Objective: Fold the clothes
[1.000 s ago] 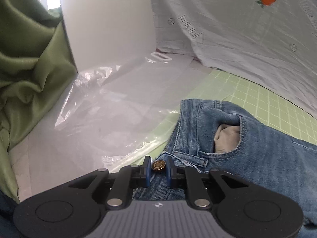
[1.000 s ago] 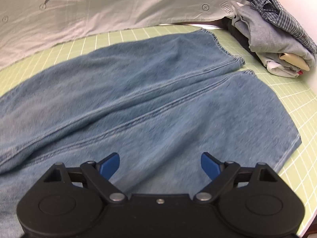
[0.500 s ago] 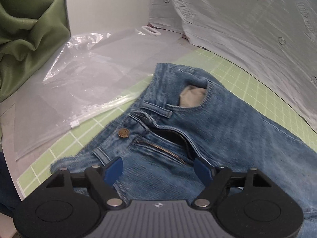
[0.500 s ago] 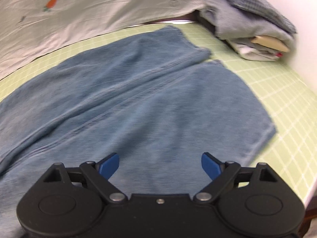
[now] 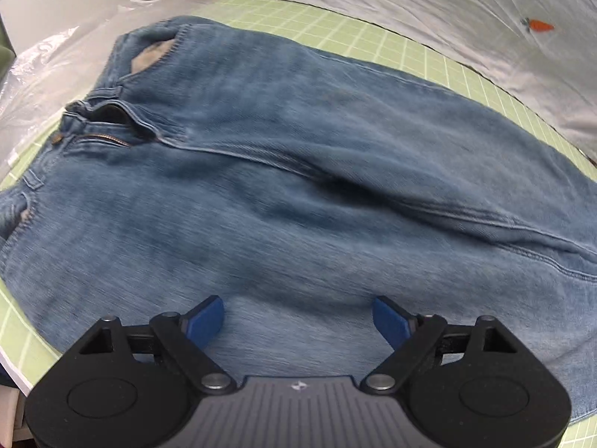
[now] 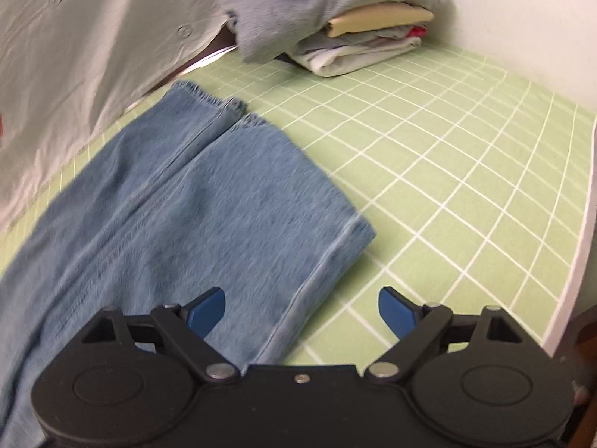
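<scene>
The faded blue denim jeans (image 5: 298, 171) lie flat along the green gridded table (image 6: 447, 171), waistband left, hems right. Left tool (image 5: 298, 321) and right tool (image 6: 301, 311) hover released, empty, above them.

Left hand-held gripper (image 5: 298, 319) — black linkage arms, silver pivot pins, blue fingertips (image 5: 204, 321), a ribbed grey body stamped with a small white emblem. Right hand-held gripper (image 6: 301, 310) — matching black arms and blue tips, one centre screw fitted.
</scene>
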Available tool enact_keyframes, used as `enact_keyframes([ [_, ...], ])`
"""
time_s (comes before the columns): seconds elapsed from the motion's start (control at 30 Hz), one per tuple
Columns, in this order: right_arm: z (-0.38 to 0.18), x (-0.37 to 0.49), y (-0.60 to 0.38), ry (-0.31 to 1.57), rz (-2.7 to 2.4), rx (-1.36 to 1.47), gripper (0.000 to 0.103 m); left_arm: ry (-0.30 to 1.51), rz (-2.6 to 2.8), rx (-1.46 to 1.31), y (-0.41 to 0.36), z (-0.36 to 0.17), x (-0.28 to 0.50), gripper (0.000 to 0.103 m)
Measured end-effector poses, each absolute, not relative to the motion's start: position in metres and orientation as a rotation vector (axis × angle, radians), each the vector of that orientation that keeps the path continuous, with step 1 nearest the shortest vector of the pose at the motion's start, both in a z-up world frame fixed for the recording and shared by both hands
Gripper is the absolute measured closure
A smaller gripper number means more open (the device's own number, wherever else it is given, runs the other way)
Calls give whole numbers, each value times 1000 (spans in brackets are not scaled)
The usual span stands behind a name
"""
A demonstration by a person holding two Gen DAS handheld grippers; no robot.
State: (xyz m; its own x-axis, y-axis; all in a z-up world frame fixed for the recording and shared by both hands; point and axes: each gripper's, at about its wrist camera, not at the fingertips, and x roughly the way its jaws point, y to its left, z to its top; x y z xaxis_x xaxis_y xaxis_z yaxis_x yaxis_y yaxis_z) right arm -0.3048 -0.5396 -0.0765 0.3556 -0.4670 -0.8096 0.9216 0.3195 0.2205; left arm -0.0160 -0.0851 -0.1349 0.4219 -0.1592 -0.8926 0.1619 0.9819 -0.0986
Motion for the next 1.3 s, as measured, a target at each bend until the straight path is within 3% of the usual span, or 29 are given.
enact_keyframes([
  [0.27, -89, -316, -597, 590, -984, 943, 36, 1130, -147, 42, -126, -138, -12, 6],
  [0.4, -85, -312, -619, 480, -982, 1008, 72, 1136, -118, 89, -141, -144, -9, 0],
  [0.47, -63, -295, -616, 476, -983, 819, 91, 1137, -118, 98, -145, -145, -8, 0],
  [0.57, -34, -271, -611, 486, -974, 555, 92, 1159, -121, 103, -147, -144, -5, 0],
  [0.67, -45, -275, -613, 529, -988, 575, 90, 1178, -126, 108, -147, -144, -1, 0],
  [0.83, -62, -280, -615, 601, -1012, 609, 71, 1180, -119, 103, -148, -145, -2, 0],
  [0.9, -70, -285, -617, 622, -1016, 635, 51, 1179, -114, 100, -148, -146, -2, 0],
  [1.03, -85, -297, -620, 604, -977, 767, 49, 1186, -119, 103, -148, -145, 0, 0],
  [1.13, -87, -291, -618, 585, -929, 773, 72, 1189, -123, 105, -148, -144, 1, 0],
  [1.17, -86, -287, -616, 581, -910, 763, 91, 1189, -123, 105, -148, -143, 2, 0],
  [1.2, -83, -280, -612, 586, -887, 726, 96, 1188, -123, 104, -148, -143, 2, 0],
  [1.3, -69, -252, -594, 618, -808, 548, 97, 1183, -122, 102, -148, -143, 1, 0],
])
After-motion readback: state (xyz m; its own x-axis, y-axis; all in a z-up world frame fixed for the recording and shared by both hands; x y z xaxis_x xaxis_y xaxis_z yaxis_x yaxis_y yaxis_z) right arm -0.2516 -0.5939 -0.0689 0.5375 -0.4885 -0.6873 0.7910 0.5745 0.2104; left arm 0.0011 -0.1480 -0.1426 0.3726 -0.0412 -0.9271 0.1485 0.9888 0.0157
